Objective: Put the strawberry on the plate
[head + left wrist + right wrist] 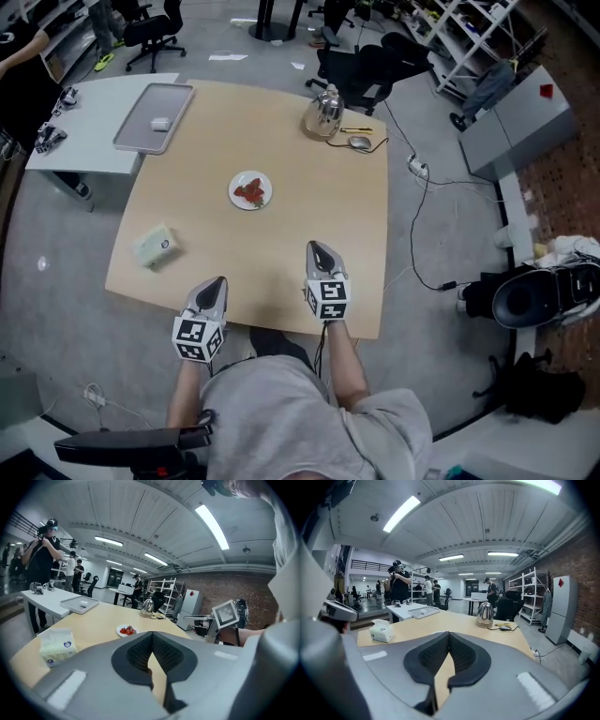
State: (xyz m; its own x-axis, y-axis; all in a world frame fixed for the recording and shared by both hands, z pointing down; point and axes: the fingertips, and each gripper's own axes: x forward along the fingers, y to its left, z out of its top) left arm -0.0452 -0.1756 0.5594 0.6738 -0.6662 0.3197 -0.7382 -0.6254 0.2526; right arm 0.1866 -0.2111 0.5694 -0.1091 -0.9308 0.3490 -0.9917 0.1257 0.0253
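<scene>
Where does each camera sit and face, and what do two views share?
Head view: on the person's head, looking steeply down at table, plate, left gripper, right gripper, forearms.
Left gripper view: on the left gripper, facing along its shut jaws towards the plate.
Right gripper view: on the right gripper, facing along its shut jaws towards the kettle.
Shared: both gripper views show the tissue box.

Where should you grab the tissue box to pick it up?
Probably across the two long flat sides of the tissue box, coming straight down from above. It lies flat on the table, and it is boxy with free space all round it.
</scene>
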